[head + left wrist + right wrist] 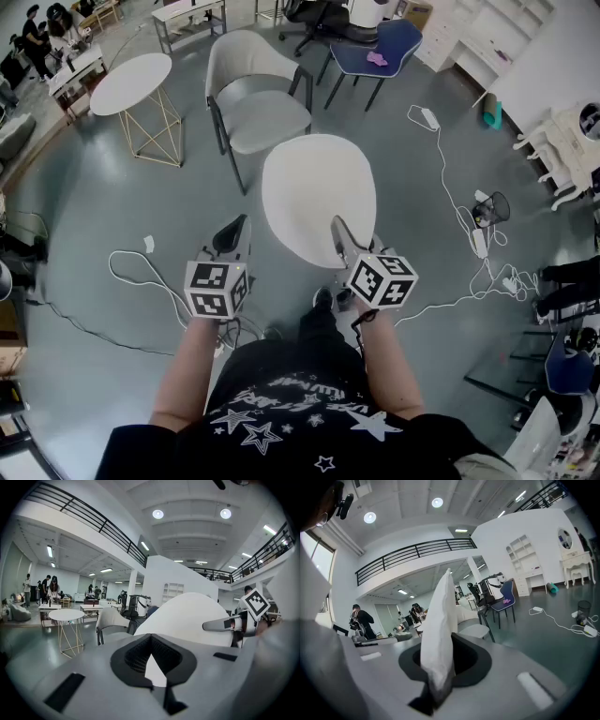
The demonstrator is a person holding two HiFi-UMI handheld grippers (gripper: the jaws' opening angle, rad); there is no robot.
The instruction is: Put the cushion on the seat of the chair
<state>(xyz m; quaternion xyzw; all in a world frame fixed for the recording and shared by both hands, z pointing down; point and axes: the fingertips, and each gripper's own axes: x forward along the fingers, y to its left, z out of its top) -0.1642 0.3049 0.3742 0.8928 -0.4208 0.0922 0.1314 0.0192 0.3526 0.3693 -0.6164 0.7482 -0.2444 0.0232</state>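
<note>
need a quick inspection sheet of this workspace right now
surface: grey floor; no worktop in use
job's things: white cushion held in the air; grey chair ahead, seat bare
clutter: round table, blue chair, wire bin
grippers: right gripper fingers pinch the cushion's edge; left gripper fingers together, beside it
cables: white cables trail across the floor
surroundings: open hall, people at far desks

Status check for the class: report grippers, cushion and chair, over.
Right gripper shut on cushion. Left gripper alongside, grip unclear. Chair ahead, seat bare, nothing between.
</note>
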